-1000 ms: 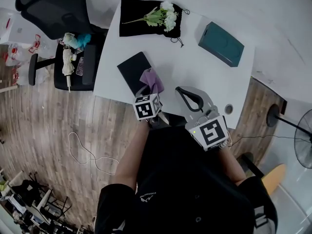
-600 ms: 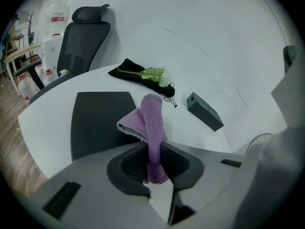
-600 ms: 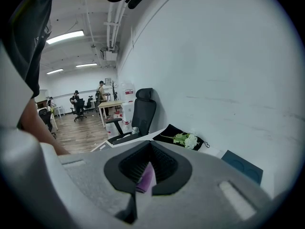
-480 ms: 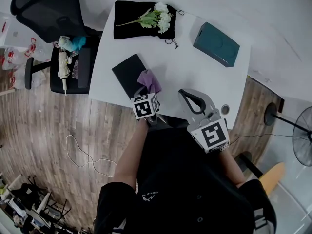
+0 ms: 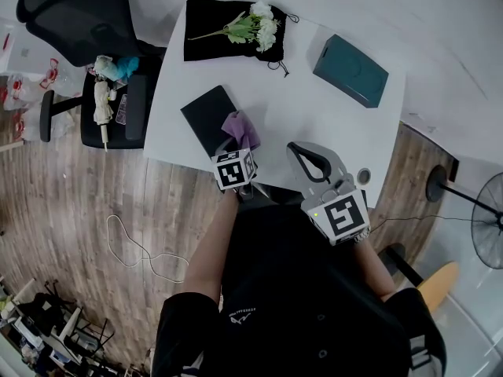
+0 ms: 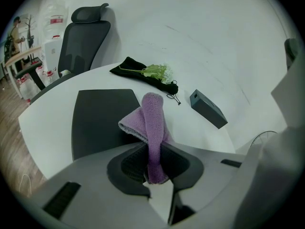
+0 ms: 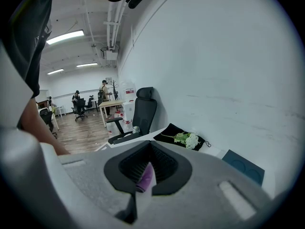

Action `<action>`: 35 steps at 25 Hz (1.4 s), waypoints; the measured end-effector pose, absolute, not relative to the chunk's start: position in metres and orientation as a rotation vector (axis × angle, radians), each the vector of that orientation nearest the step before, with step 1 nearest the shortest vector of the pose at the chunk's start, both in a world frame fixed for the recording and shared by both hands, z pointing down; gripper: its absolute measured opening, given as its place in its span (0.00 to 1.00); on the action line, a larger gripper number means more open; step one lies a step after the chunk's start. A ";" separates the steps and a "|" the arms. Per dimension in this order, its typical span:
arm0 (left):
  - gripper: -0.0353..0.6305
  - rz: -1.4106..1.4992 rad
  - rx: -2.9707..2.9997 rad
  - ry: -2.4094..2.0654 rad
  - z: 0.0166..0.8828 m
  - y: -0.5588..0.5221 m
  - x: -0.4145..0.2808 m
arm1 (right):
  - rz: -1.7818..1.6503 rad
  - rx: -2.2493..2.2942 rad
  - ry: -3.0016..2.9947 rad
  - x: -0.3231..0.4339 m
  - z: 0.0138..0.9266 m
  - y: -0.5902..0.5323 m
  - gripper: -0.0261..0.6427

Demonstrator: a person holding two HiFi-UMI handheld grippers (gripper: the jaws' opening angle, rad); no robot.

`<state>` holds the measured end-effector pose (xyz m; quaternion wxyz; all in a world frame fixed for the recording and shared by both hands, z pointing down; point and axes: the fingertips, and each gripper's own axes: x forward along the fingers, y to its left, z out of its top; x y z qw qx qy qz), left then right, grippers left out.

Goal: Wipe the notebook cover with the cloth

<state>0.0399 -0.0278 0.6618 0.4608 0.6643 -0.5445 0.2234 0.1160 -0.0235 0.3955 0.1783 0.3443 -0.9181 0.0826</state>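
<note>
Purple cloth (image 6: 151, 123), black notebook (image 6: 97, 120)

We hold the left gripper (image 5: 237, 144) at frame centre, jaws clamped on the cloth (image 6: 152, 123). The right gripper (image 5: 296, 151) sits just right of it, jaws together.

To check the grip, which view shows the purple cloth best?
The left gripper view: the cloth stands large at the centre, pinched in the left gripper. The head view shows it small; the right gripper view, only a sliver.
</note>
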 end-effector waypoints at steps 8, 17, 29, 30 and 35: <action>0.15 0.555 1.645 -1.326 0.662 -0.027 0.039 | 0.243 0.972 -2.595 0.112 0.395 -0.024 0.05; 0.16 0.557 1.644 -1.319 0.663 -0.023 0.035 | 0.229 0.944 -2.592 0.103 0.398 -0.022 0.05; 0.16 0.554 1.633 -1.318 0.663 -0.012 0.022 | 0.237 0.932 -2.595 0.089 0.398 -0.016 0.05; 0.16 0.552 1.632 -1.318 0.663 -0.012 0.021 | 0.239 0.930 -2.595 0.088 0.398 -0.016 0.05; 0.16 0.552 1.628 -1.317 0.662 -0.008 0.013 | 0.239 0.913 -2.598 0.076 0.399 -0.013 0.05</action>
